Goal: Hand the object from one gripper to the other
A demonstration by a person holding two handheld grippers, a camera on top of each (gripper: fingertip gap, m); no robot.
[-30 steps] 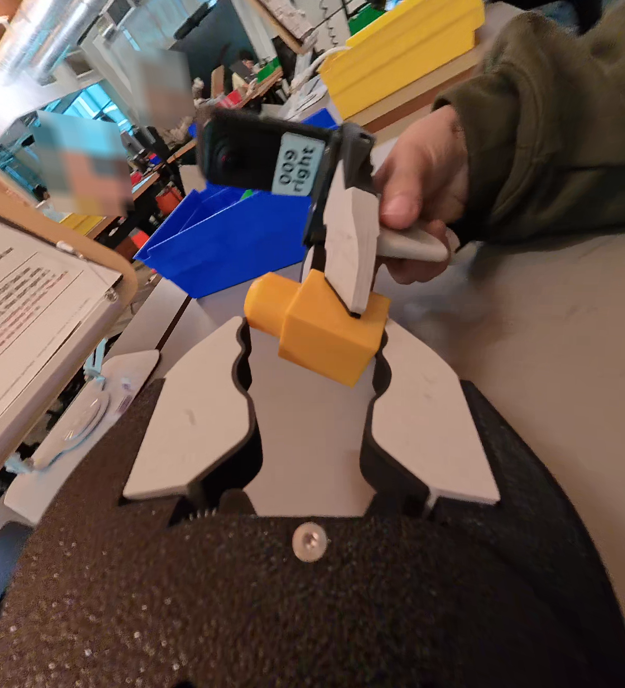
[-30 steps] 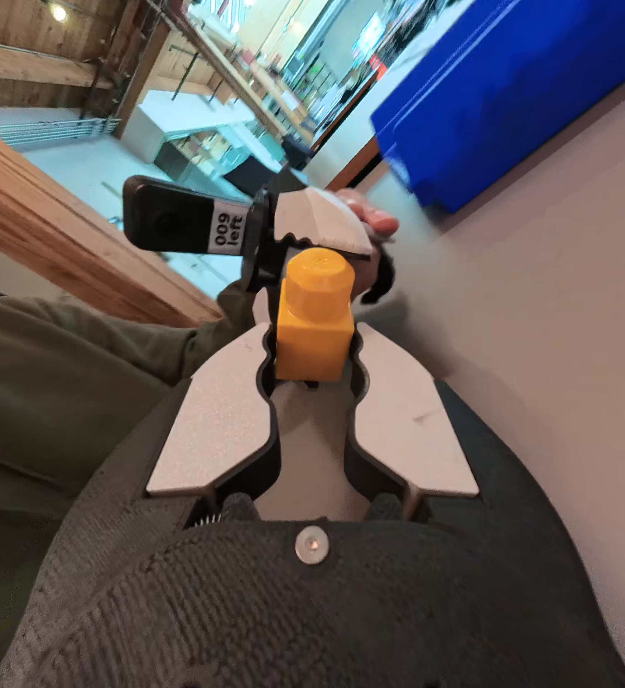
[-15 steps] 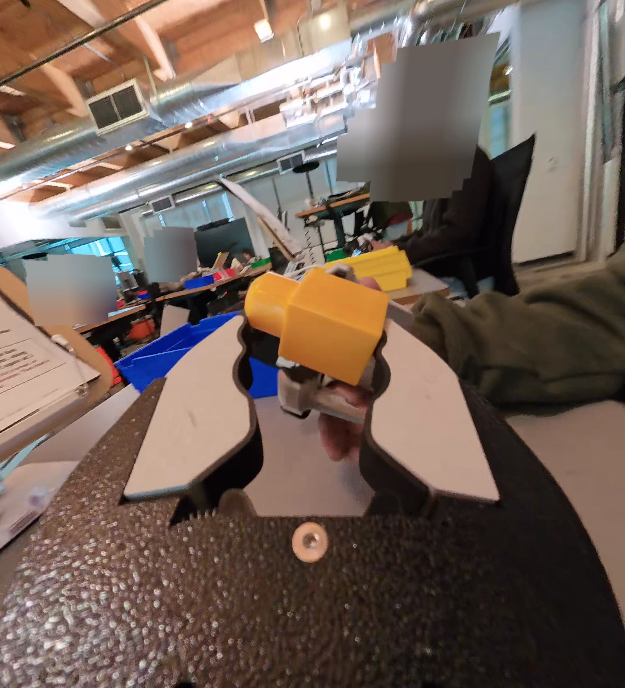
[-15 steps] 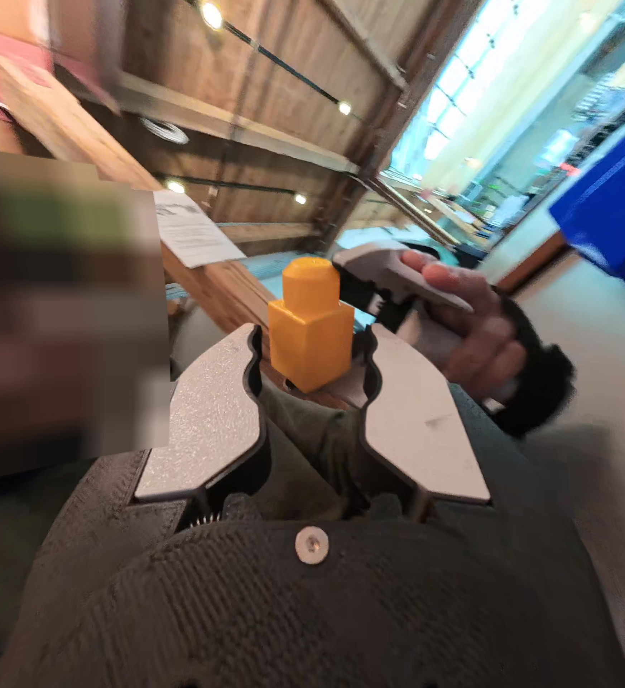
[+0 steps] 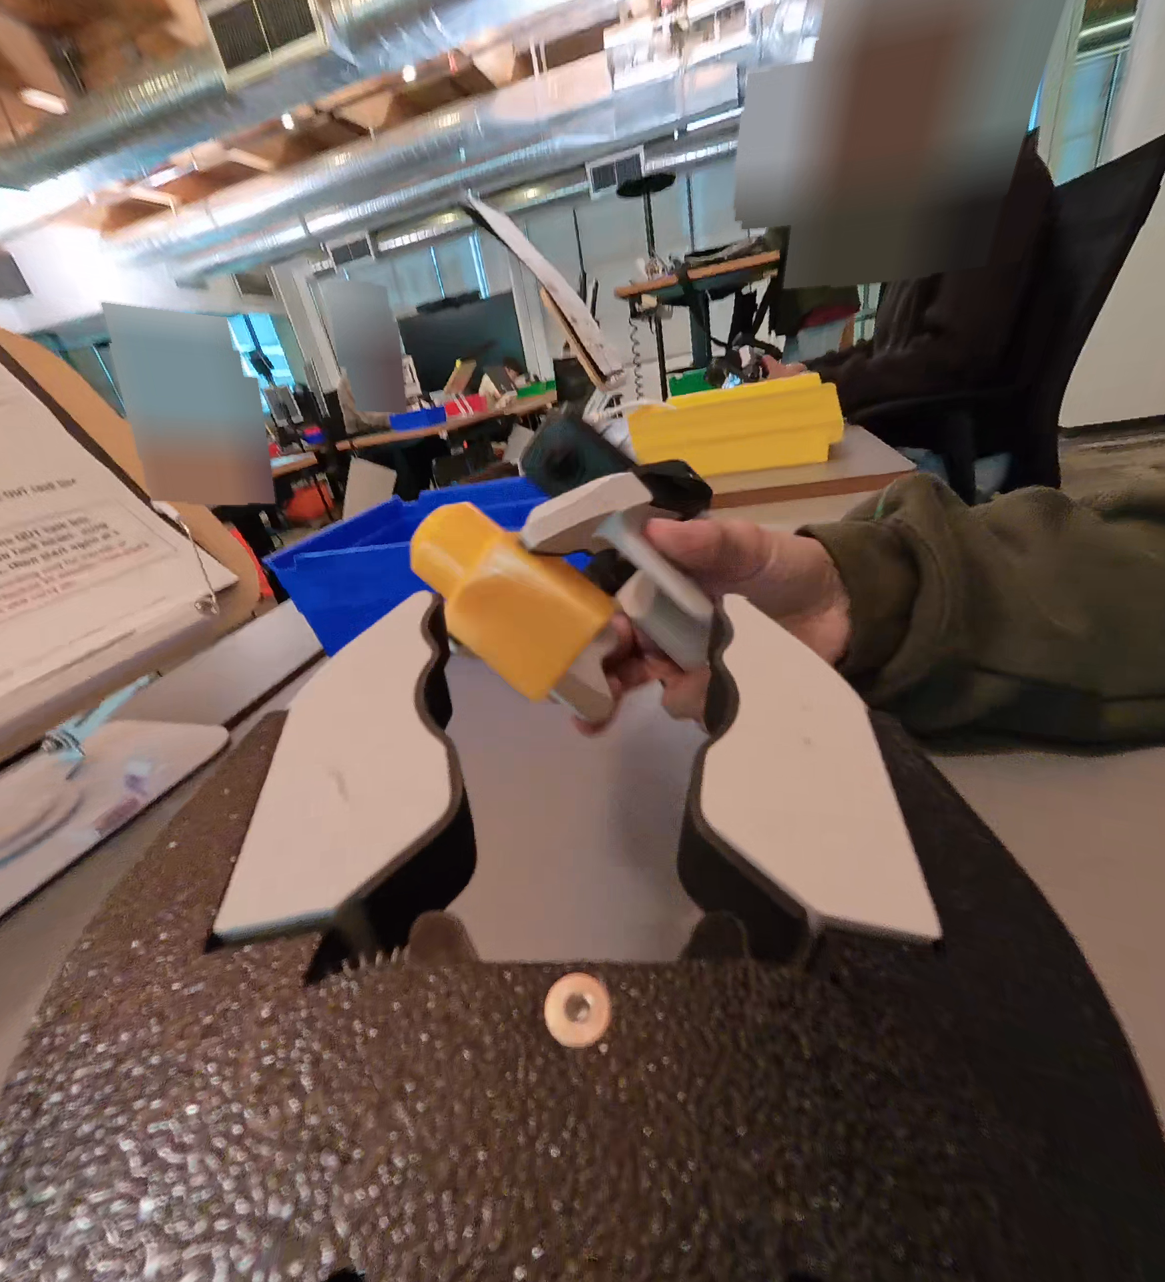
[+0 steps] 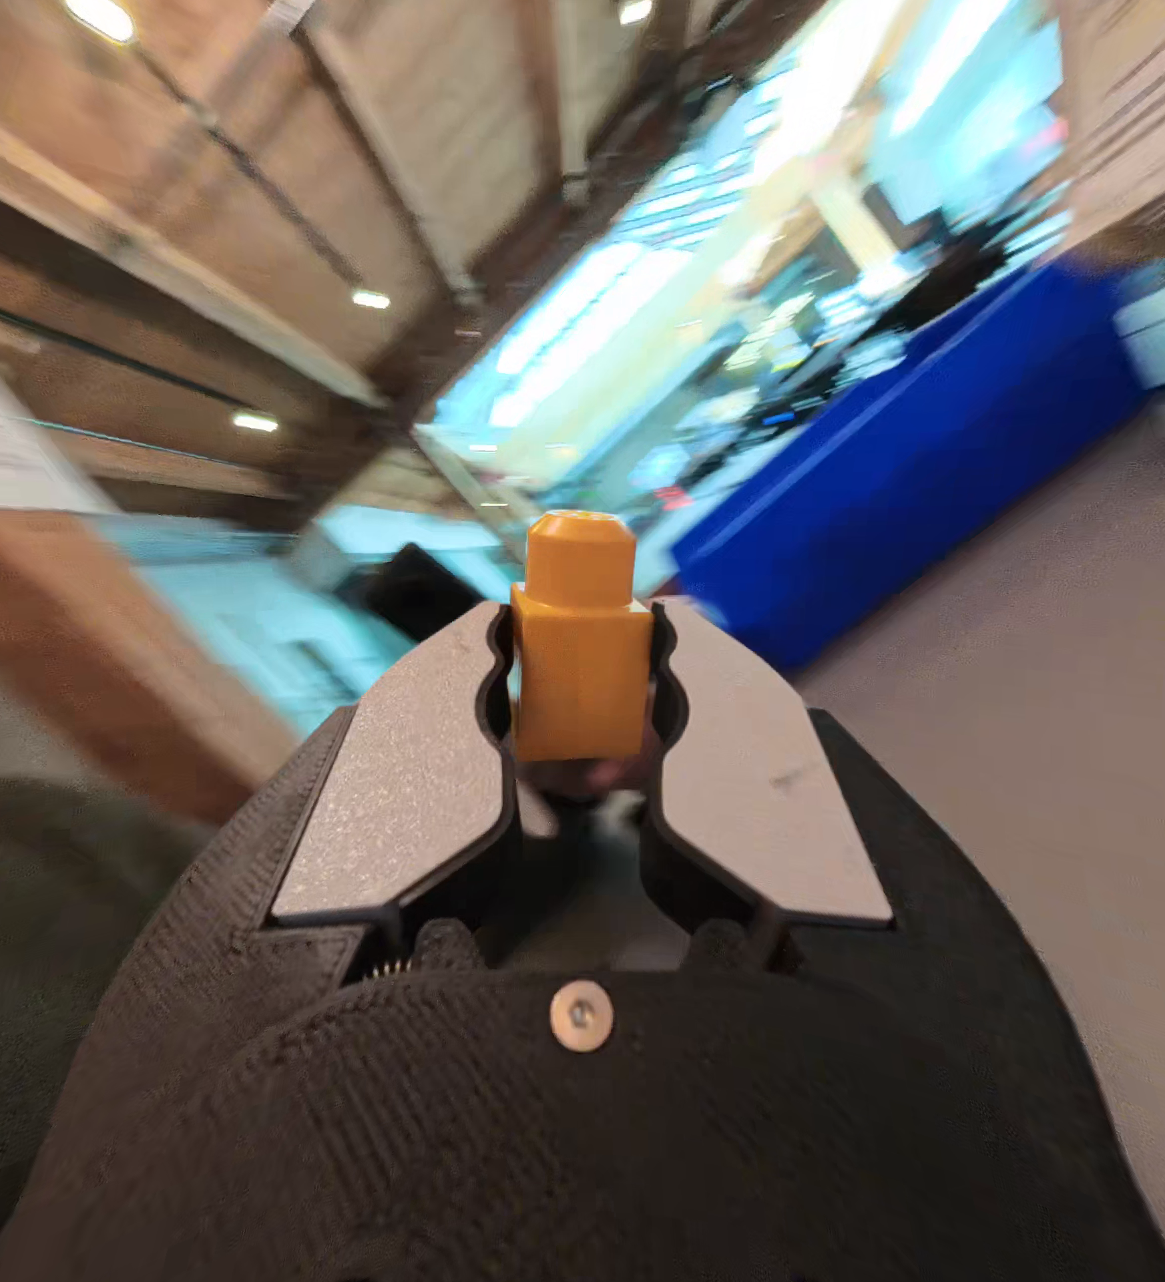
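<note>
A yellow block (image 6: pixel 579 666) with a round stud stands between the pads (image 6: pixel 427 728) of my right gripper (image 6: pixel 576 617), which press on both of its sides. In the left wrist view the same block (image 5: pixel 517 603) is held up above the grey table (image 5: pixel 1086 902), with the right gripper's grey fingers (image 5: pixel 586 510) clamped above and below it. My left gripper (image 5: pixel 574 610) is open wide. The block hangs in front of its tips, close to the left finger and well clear of the right finger.
A blue bin (image 5: pixel 357 576) stands behind the block and also shows in the right wrist view (image 6: pixel 912 520). A yellow bin (image 5: pixel 739 430) sits farther back. A clipboard with paper (image 5: pixel 45 555) leans at the left. A hand and green sleeve (image 5: pixel 982 590) reach in from the right.
Half a second ago my left gripper held the block and the right one stood open around it. Now the right has shut on it again and the left has opened.
</note>
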